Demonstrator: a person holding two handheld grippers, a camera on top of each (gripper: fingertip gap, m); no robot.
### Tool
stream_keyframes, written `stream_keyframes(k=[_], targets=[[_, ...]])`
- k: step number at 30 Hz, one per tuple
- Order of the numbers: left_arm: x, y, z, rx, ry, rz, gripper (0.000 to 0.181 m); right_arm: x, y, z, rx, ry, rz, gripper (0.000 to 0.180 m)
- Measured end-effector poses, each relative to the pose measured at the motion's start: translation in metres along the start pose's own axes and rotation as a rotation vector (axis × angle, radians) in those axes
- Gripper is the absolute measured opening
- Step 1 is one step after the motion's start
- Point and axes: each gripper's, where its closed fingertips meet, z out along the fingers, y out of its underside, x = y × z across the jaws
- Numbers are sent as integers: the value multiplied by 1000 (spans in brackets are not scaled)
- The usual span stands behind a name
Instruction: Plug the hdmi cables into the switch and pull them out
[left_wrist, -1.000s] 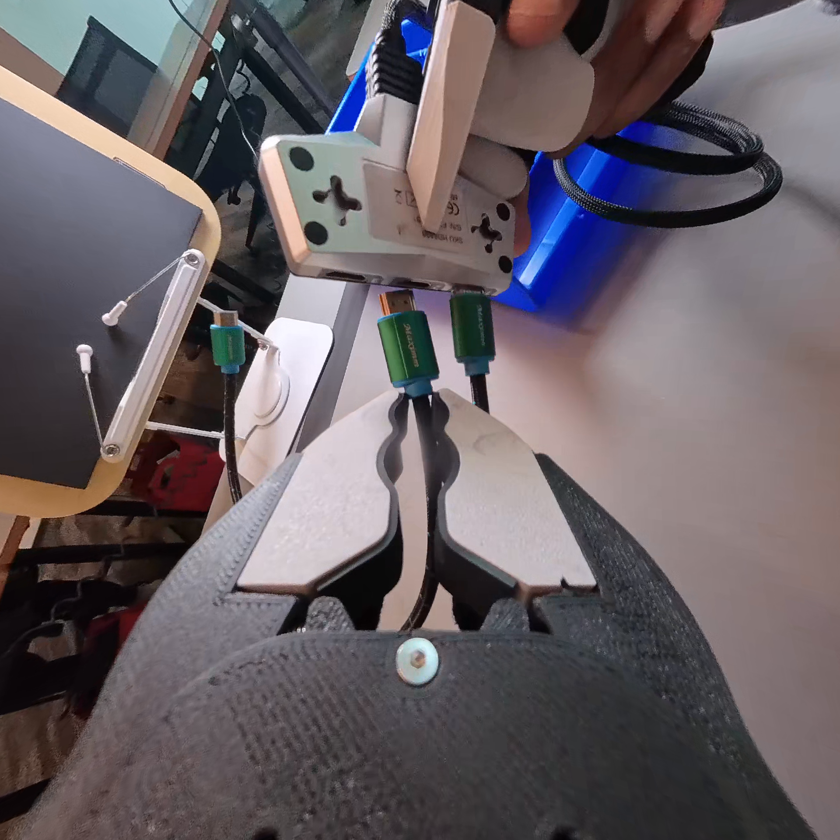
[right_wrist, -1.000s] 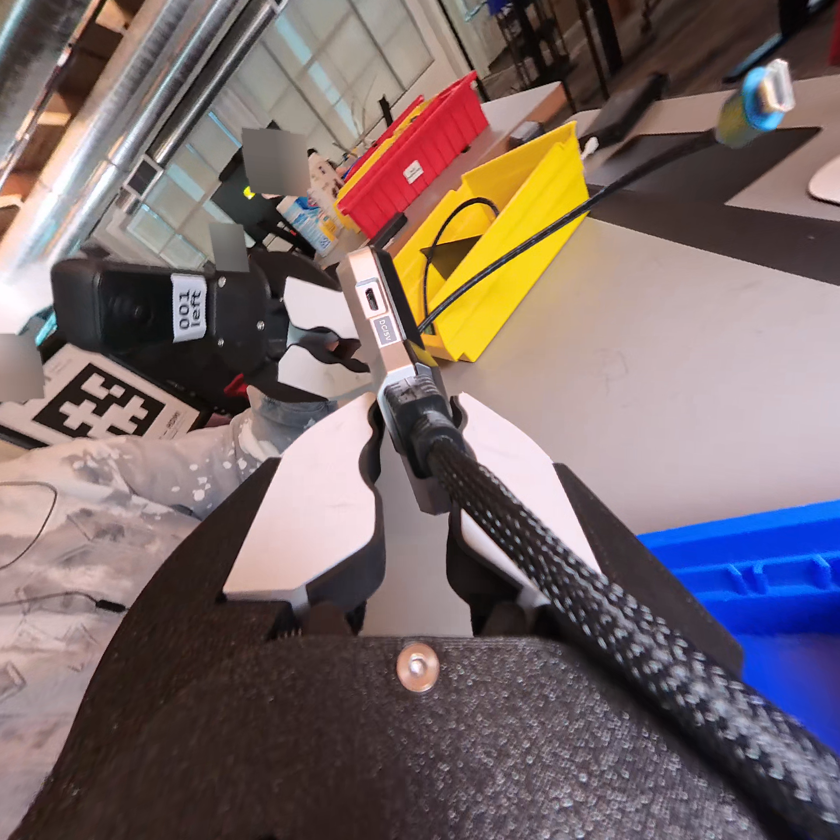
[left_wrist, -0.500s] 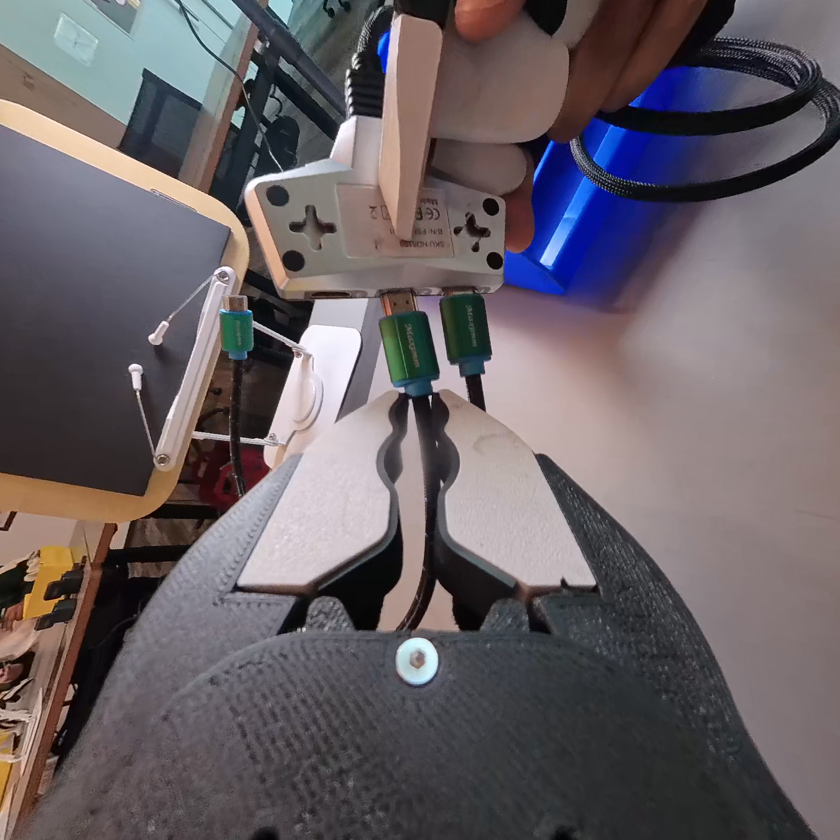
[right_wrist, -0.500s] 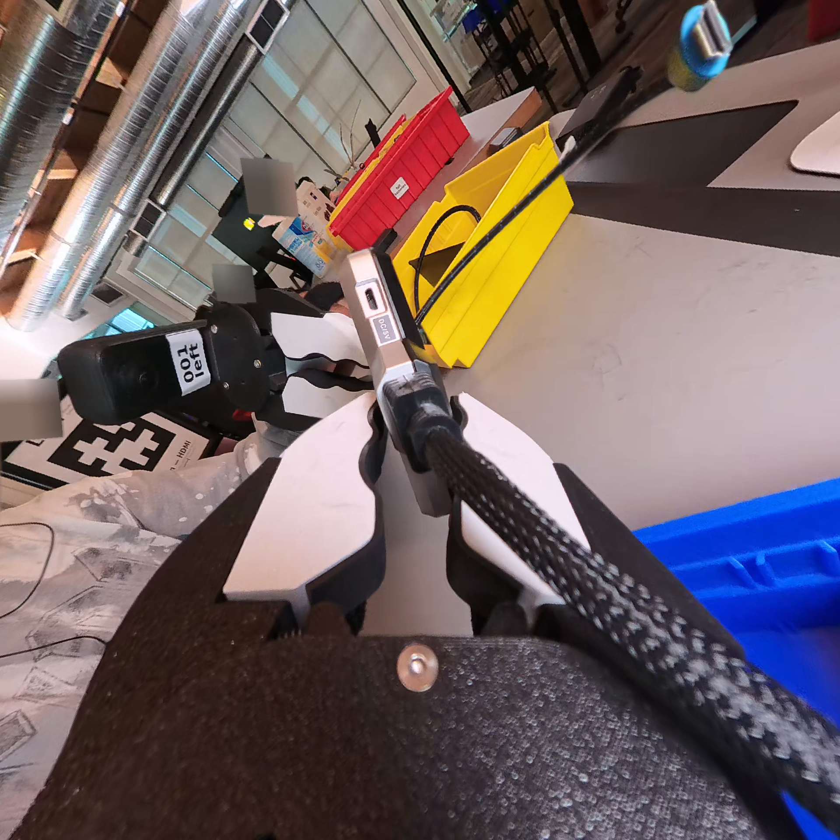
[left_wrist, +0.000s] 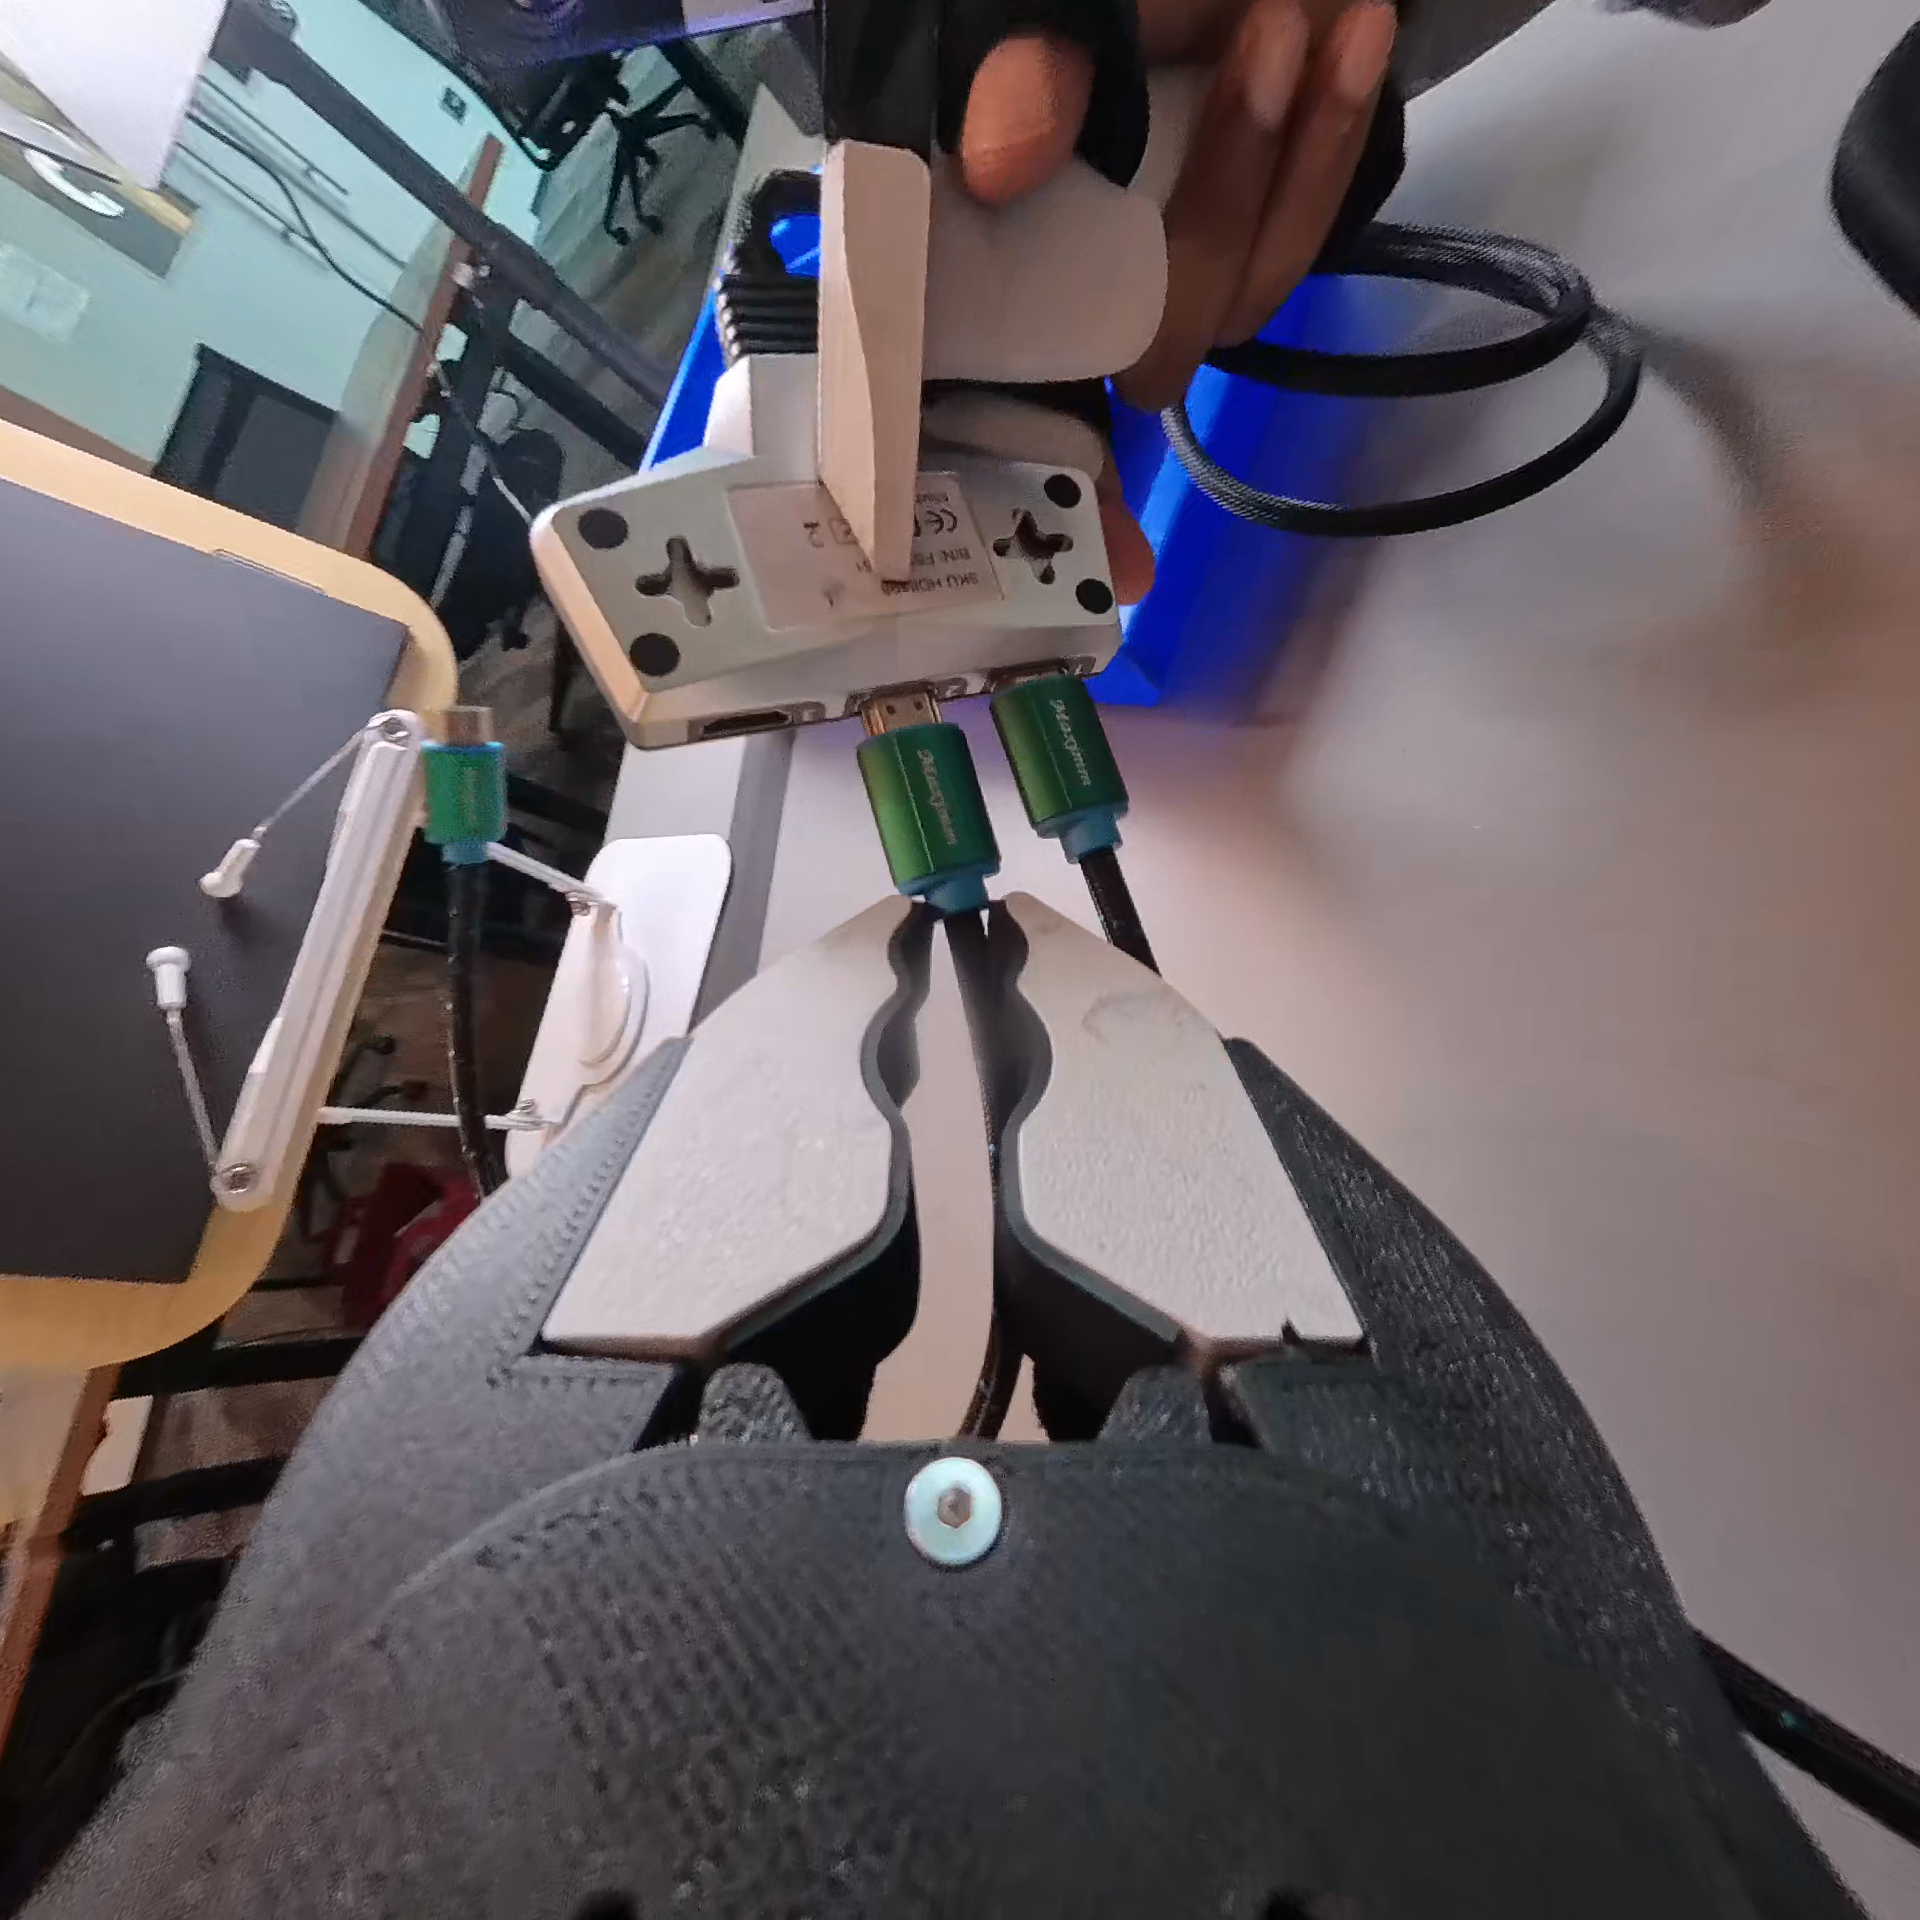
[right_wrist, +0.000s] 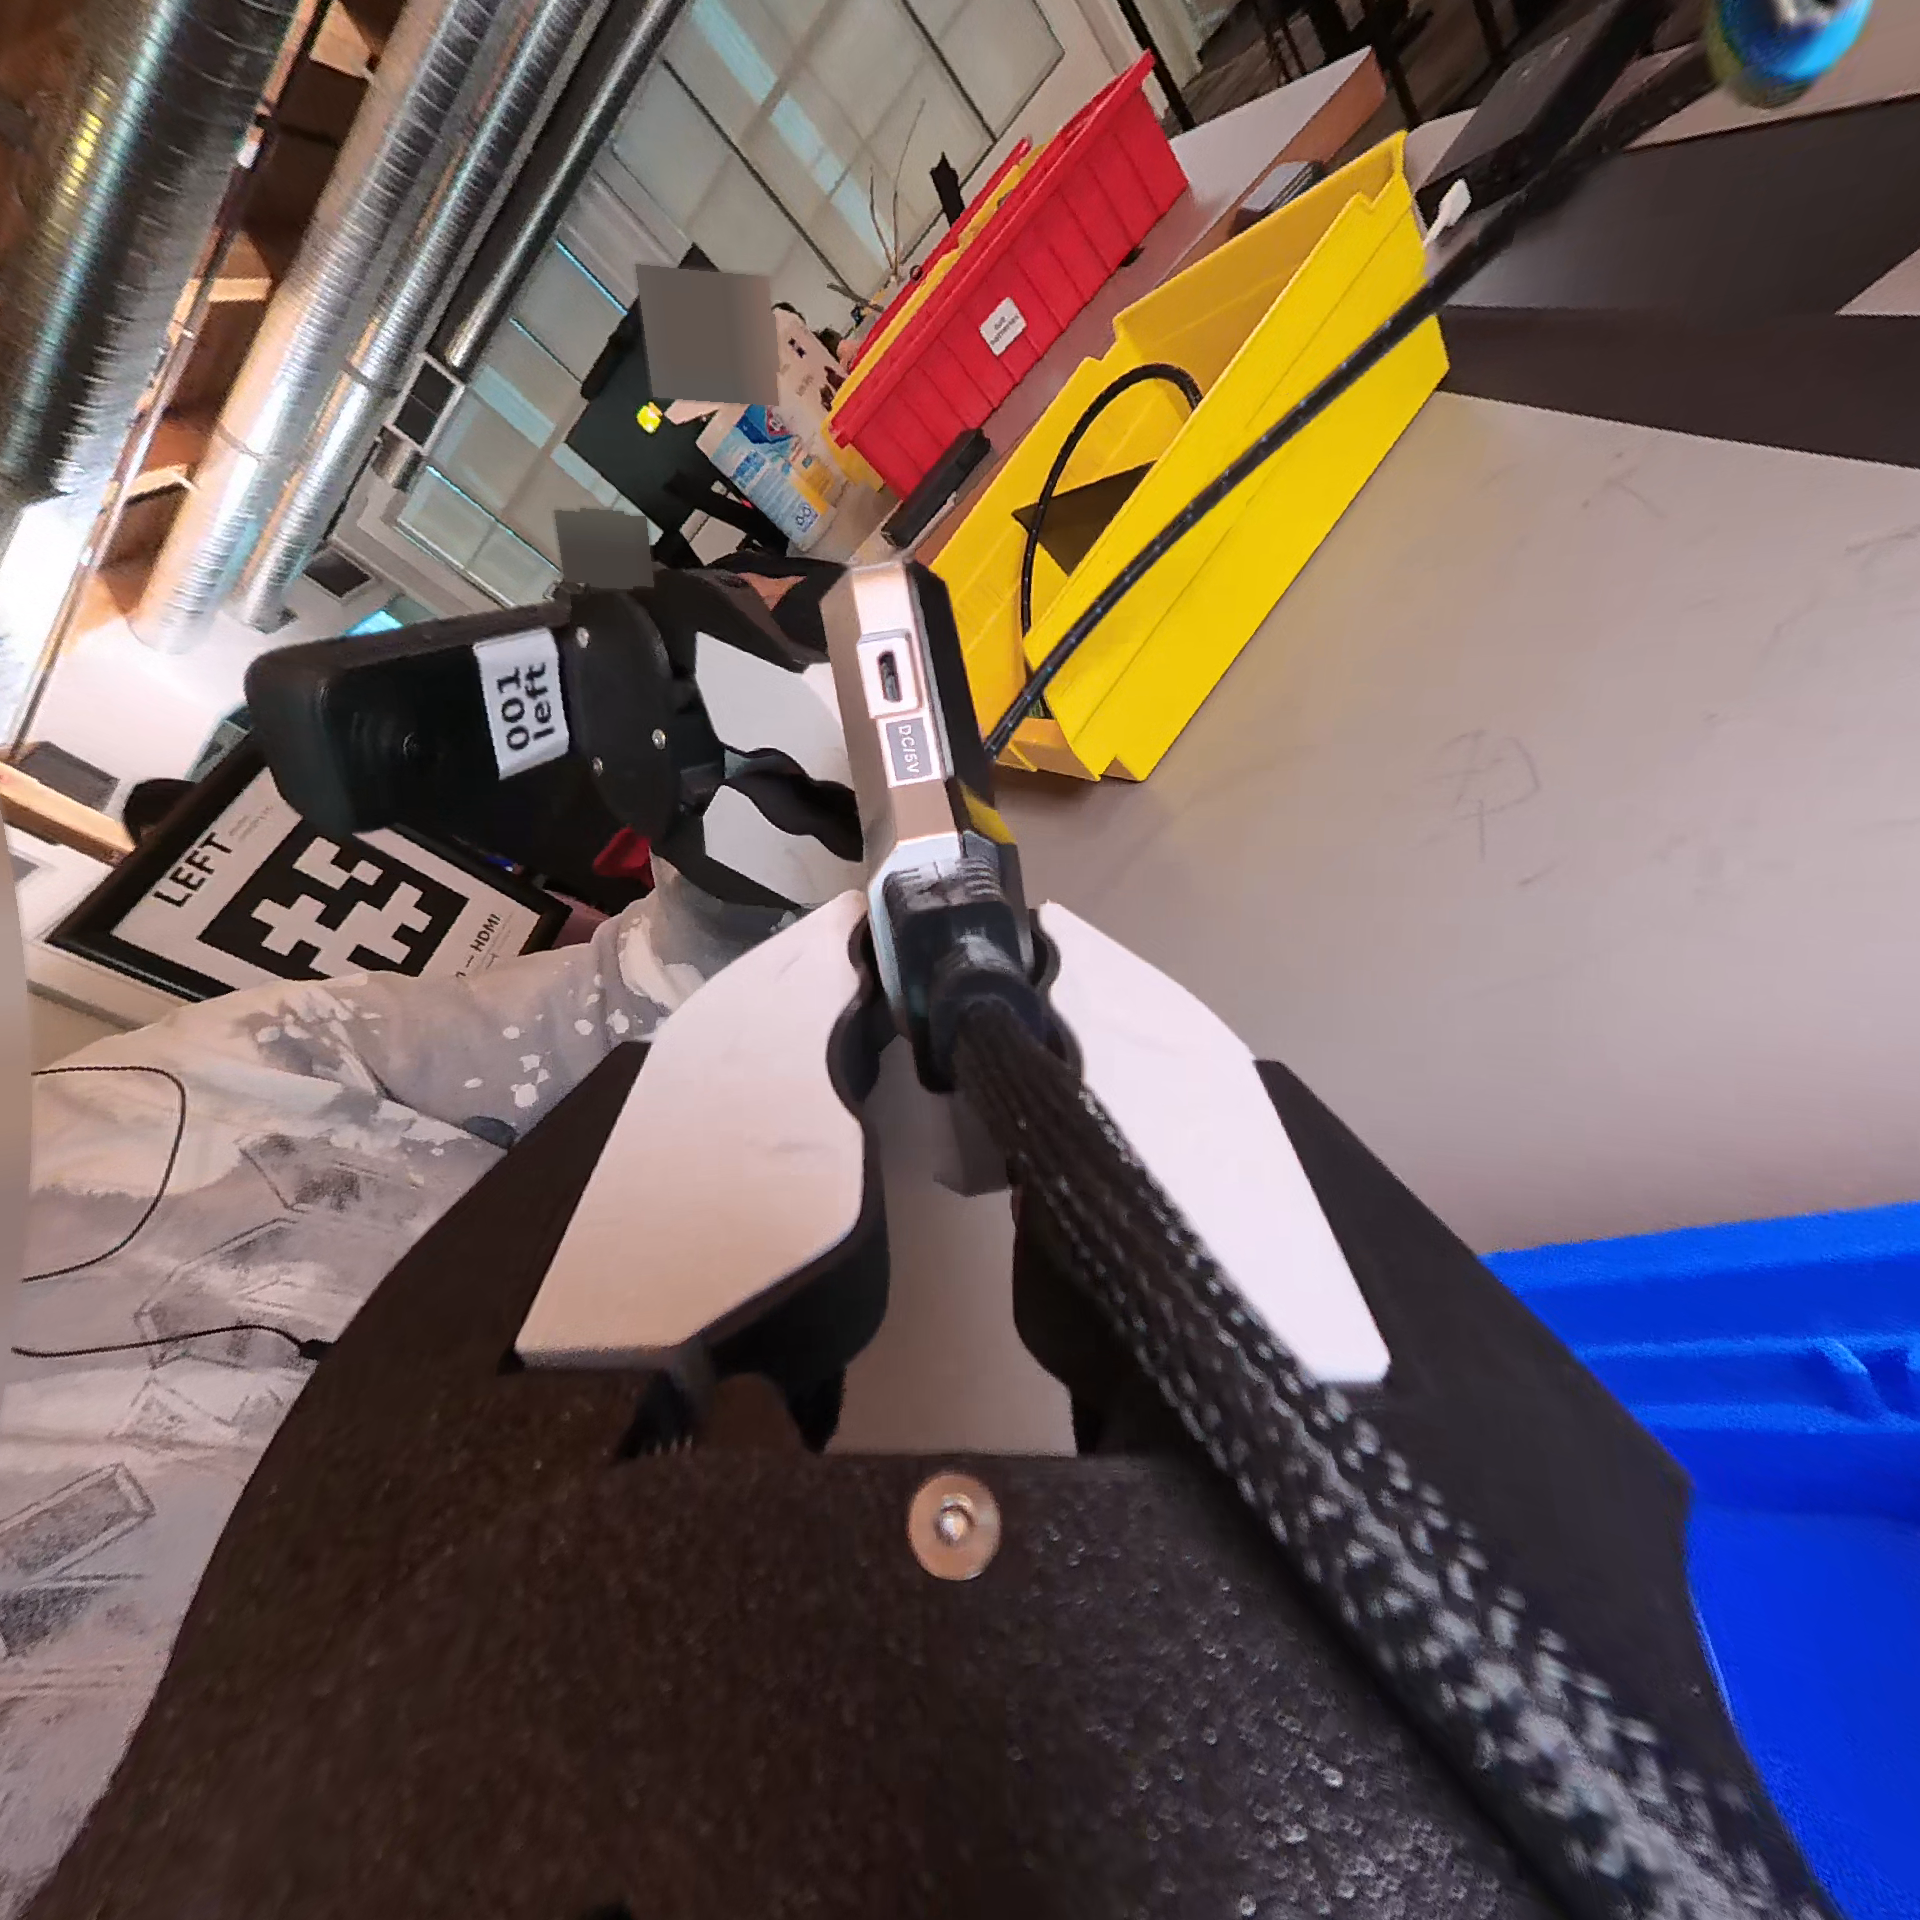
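**Middle plug at the port mouth**

Since a second ago the switch has tipped and the middle plug's metal tip has closed on its port; some bare metal shows yet. From the left wrist view, the left gripper is clamped on the cable just behind that green plug, whose long axis points straight ahead into the switch. A second plug sits seated beside it; a third hangs free, off the table's edge.

From the right wrist view, the right gripper pinches the switch in the air above the table.
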Motion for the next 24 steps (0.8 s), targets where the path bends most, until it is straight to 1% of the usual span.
stream_keyframes(k=[3,6,11,14,17,19,22,24], targets=[[2,-2,-2,54,44,-65,10,-2,-1,1,7,-16,4,23],[-1,-8,-4,99,54,-130,10,-3,-3,4,23,-8,3,23],[-3,3,4,71,57,-212,11,8,-4,7,43,35,10,23],[-5,1,3,127,71,-265,11,5,-7,6,55,22,0,23],[-2,-3,-1,156,166,-368,11,-1,-6,7,28,26,-65,23],[-2,-8,-7,206,233,-463,21,-7,-3,8,-5,39,-114,24],[-11,-24,-22,338,294,-603,35,-12,11,10,-116,97,-234,24],[-11,-36,-29,393,345,-665,42,-19,20,15,-190,114,-320,25]])
